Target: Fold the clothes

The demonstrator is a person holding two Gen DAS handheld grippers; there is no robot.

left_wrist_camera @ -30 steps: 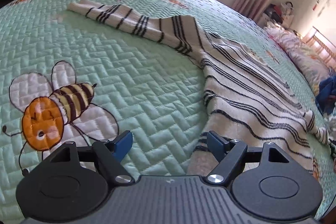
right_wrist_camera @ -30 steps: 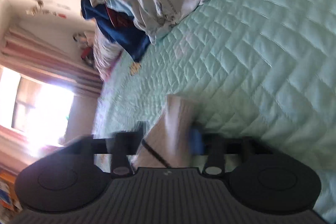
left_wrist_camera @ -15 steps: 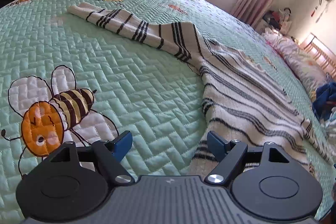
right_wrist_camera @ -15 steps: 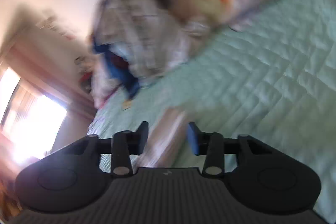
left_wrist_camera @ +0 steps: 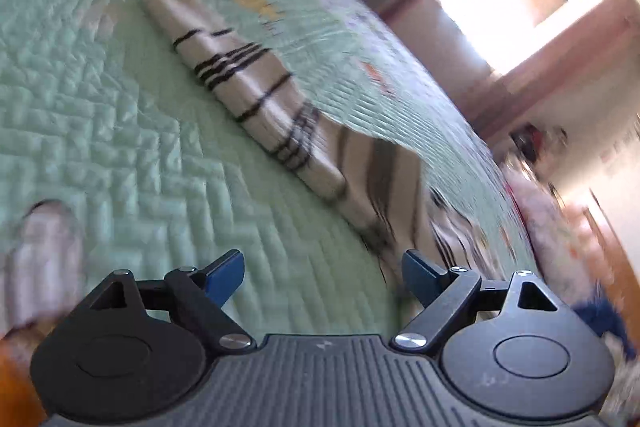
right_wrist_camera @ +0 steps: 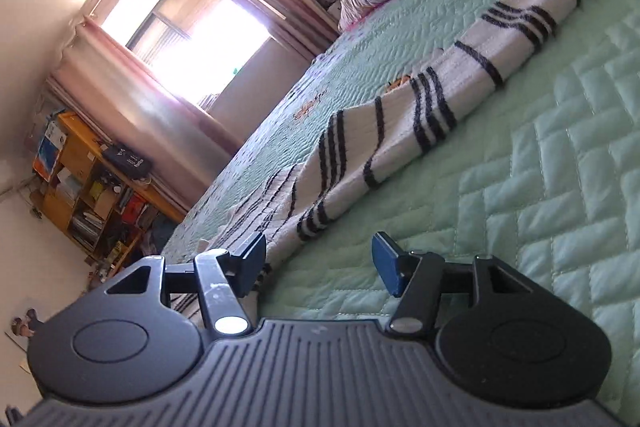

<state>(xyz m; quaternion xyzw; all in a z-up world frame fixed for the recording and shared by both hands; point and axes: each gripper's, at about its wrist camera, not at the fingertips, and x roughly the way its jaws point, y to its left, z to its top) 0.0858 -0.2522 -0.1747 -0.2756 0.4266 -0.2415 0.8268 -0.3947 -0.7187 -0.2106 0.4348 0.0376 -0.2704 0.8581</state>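
Lying stretched across green quilted bedspread (right_wrist_camera: 560,163): striped sweater (right_wrist_camera: 400,131), sleeve outstretched. Knit looks soft, limp, light; likely sags, drags on quilt. Best pinch cuff or hem edge. Left gripper (left_wrist_camera: 323,277) spread, empty. Right gripper (right_wrist_camera: 319,263) just opening, nothing between jaws.

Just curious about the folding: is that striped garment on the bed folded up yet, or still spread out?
Partly folded. The striped garment lies on the green quilt with one sleeve doubled into a narrow band; the body still lies flat and wrinkled.
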